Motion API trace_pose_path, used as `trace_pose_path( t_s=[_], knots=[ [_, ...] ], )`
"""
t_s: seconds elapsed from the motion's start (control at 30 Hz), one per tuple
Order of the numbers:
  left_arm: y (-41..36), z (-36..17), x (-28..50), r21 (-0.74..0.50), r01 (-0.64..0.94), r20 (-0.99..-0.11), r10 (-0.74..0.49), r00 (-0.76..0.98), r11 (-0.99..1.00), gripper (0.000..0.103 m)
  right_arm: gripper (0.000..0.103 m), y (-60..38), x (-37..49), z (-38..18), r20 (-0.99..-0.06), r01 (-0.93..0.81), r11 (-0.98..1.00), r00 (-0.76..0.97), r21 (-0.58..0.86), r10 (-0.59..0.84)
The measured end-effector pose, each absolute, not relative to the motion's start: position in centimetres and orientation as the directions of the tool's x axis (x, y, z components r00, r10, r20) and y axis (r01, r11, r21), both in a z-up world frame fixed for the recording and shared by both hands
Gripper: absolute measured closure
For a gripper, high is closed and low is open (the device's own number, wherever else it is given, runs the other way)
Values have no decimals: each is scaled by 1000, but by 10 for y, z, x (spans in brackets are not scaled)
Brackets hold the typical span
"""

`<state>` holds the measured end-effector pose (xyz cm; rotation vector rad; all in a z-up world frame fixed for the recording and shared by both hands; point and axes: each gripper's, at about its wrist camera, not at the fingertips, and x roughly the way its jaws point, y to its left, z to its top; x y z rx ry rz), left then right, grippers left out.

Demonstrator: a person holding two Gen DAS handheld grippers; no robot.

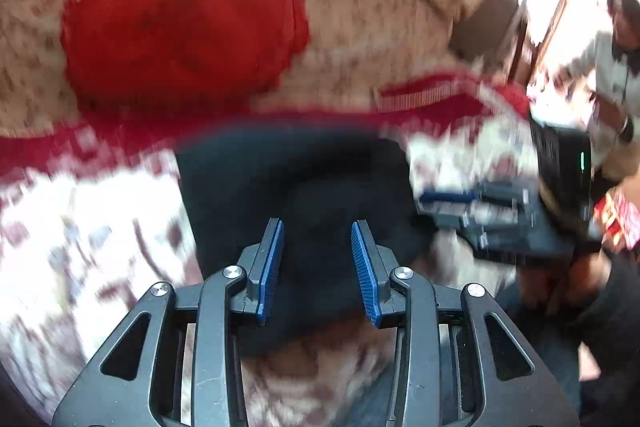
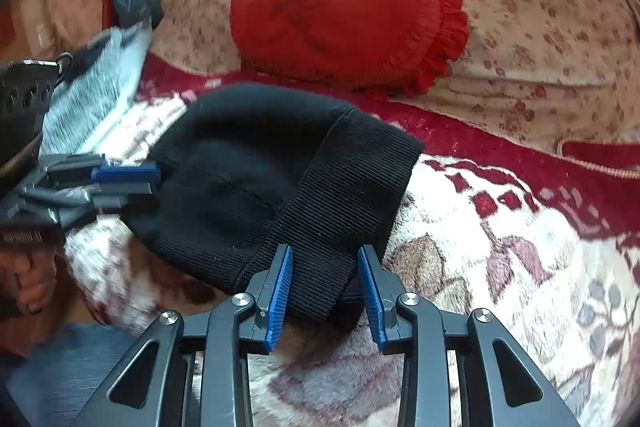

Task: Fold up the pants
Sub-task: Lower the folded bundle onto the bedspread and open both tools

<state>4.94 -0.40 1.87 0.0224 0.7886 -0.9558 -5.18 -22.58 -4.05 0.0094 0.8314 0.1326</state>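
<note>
Pants (image 2: 280, 179) folded on blanket (image 2: 500, 267); right tool (image 2: 325, 287) open over ribbed edge, left tool (image 1: 318, 267) open above.

The folded ribbed knit garment (image 2: 280, 179) is plain black all over, no print. It sits on a fuzzy blanket (image 2: 500, 267) that's cream with dark red blocks, a maroon border and mauve-grey leaf shapes. The frilly oval cushion (image 2: 340, 11) is bright red with a faint darker motif. The sheet behind (image 2: 540, 7) is beige with small reddish-brown flowers. Both grippers have blue ribbed pads (image 2: 280, 291) on dark grey frames.
</note>
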Motion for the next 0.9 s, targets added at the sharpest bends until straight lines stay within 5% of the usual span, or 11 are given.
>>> trace_pose_path(
  t_s=[0.1, 0.2, 0.33, 0.57, 0.7, 0.9],
  knots=[
    [-10, 32, 77, -343, 704, -588, -726, 356, 623, 69, 72, -237, -66, -7, -647, -95, 993, 753, 71, 119],
    [-41, 1, 110, -356, 633, -704, -643, 302, 688, 69, 72, -240, -52, 12, -575, -62, 994, 812, 86, 100],
    [-57, -23, 111, -323, 599, -764, -575, 291, 732, 69, 72, -233, -2, -40, -723, -85, 996, 686, 36, 85],
    [-42, 13, 87, -279, 600, -736, -568, 368, 750, 67, 72, -252, -28, -27, -700, -27, 984, 699, 177, 145],
    [-12, 34, 38, -184, 559, -698, -508, 505, 808, 9, 71, -258, -82, -5, -664, -16, 978, 732, 206, 152],
    [13, 27, -15, -113, 494, -736, -406, 541, 862, 9, 71, -251, -153, -18, -676, -29, 990, 728, 139, 117]
  ],
)
